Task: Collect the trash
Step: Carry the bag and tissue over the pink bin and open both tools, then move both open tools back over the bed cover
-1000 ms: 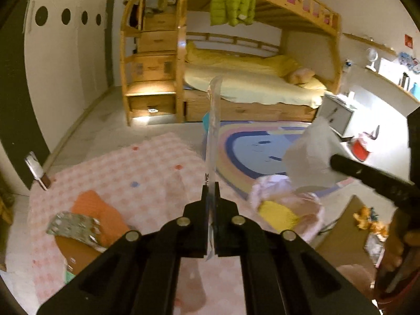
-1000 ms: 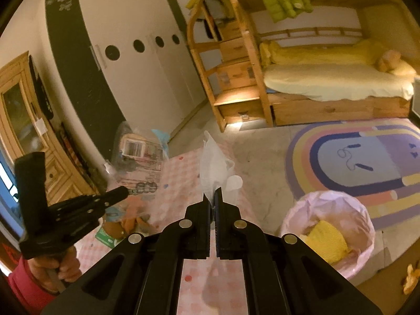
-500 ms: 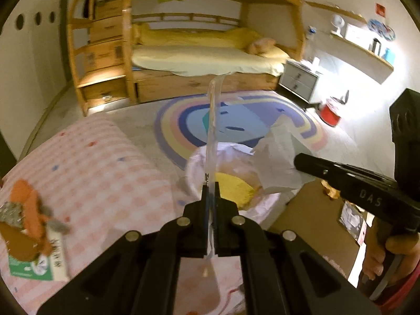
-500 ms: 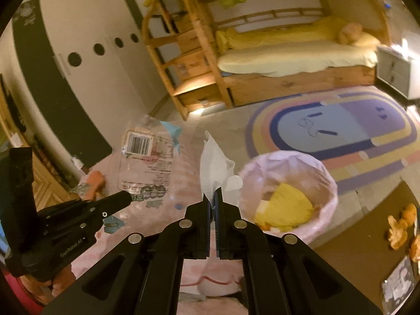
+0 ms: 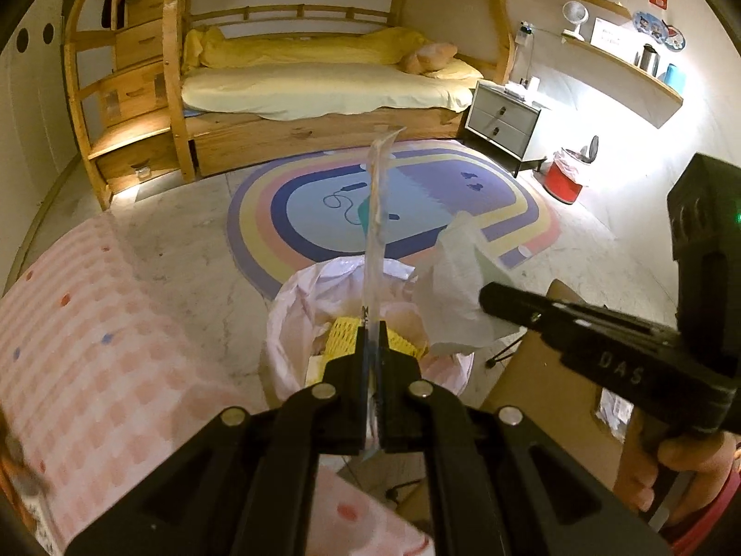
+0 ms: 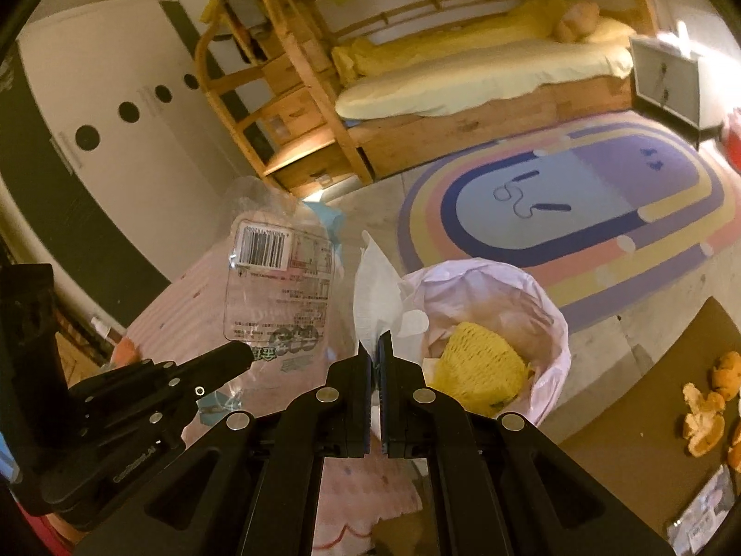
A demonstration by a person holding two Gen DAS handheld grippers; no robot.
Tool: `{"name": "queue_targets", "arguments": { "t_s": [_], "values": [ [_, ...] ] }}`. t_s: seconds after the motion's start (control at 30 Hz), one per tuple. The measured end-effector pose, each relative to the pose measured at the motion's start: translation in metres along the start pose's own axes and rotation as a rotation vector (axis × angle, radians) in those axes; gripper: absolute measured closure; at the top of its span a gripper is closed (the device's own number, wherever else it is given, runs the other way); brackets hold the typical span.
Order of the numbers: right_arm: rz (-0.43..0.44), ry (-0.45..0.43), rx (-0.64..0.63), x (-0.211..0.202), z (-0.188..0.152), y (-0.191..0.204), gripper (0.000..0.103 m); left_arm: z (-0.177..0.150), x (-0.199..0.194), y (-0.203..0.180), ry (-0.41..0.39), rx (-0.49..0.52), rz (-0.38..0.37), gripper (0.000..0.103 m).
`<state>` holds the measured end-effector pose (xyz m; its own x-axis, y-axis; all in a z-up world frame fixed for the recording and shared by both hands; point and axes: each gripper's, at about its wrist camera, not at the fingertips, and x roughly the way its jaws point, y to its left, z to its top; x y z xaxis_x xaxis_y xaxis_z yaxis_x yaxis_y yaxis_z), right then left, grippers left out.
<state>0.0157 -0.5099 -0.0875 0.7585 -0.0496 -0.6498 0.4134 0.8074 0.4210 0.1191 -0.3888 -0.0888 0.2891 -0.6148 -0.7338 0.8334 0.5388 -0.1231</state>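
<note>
My left gripper (image 5: 370, 333) is shut on a clear plastic wrapper (image 5: 377, 213), seen edge-on; in the right wrist view the wrapper (image 6: 278, 292) shows its barcode label. My right gripper (image 6: 375, 347) is shut on a white crumpled tissue (image 6: 375, 292), which also shows in the left wrist view (image 5: 458, 296). Both hang just above a trash bin lined with a pink bag (image 6: 551, 319), also in the left wrist view (image 5: 287, 310). A yellow foam net (image 6: 477, 366) lies inside it.
A pink checked mat (image 5: 92, 347) lies on the floor at left. A rainbow rug (image 5: 287, 204) lies in front of the wooden bunk bed (image 5: 324, 88). A brown cardboard sheet (image 6: 639, 426) at right carries orange peels (image 6: 704, 412). A red bin (image 5: 565, 180) stands by the nightstand.
Both grippers have swung right from the pink mat toward the lined bin, still holding the wrapper and the tissue. The bin now sits directly under them.
</note>
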Motion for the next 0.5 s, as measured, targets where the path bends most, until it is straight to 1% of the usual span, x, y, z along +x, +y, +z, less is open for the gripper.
{"name": "queue_targets", "arguments": {
  "t_s": [0.17, 0.2, 0.23, 0.27, 0.3, 0.33, 0.37, 0.4, 0.43, 0.5],
  "values": [
    [-0.004, 0.013, 0.025, 0.024, 0.013, -0.014, 0.098, 0.013, 0.017, 0.006, -0.005, -0.01, 0.0, 0.102],
    [-0.004, 0.013, 0.027, 0.027, 0.014, -0.014, 0.096, 0.016, 0.02, 0.006, -0.007, -0.015, -0.003, 0.1],
    [-0.003, 0.012, 0.029, 0.031, 0.016, -0.016, 0.096, 0.018, 0.022, 0.008, -0.007, -0.019, -0.005, 0.097],
    [-0.004, 0.012, 0.033, 0.036, 0.018, -0.019, 0.096, 0.021, 0.023, 0.01, -0.007, -0.025, -0.006, 0.088],
    [-0.007, 0.016, 0.038, 0.04, 0.02, -0.021, 0.095, 0.022, 0.023, 0.012, -0.011, -0.033, -0.004, 0.072],
    [-0.007, 0.024, 0.045, 0.044, 0.022, -0.024, 0.09, 0.024, 0.022, 0.014, -0.021, -0.041, 0.001, 0.063],
    [-0.003, 0.037, 0.056, 0.05, 0.024, -0.027, 0.086, 0.024, 0.019, 0.018, -0.037, -0.055, 0.004, 0.051],
    [-0.006, 0.041, 0.064, 0.053, 0.025, -0.03, 0.076, 0.024, 0.017, 0.019, -0.046, -0.063, 0.004, 0.05],
    [-0.017, 0.039, 0.07, 0.053, 0.025, -0.031, 0.071, 0.024, 0.015, 0.021, -0.051, -0.068, 0.009, 0.05],
    [-0.025, 0.033, 0.066, 0.05, 0.026, -0.03, 0.067, 0.023, 0.008, 0.028, -0.059, -0.08, 0.032, 0.05]
  ]
}}
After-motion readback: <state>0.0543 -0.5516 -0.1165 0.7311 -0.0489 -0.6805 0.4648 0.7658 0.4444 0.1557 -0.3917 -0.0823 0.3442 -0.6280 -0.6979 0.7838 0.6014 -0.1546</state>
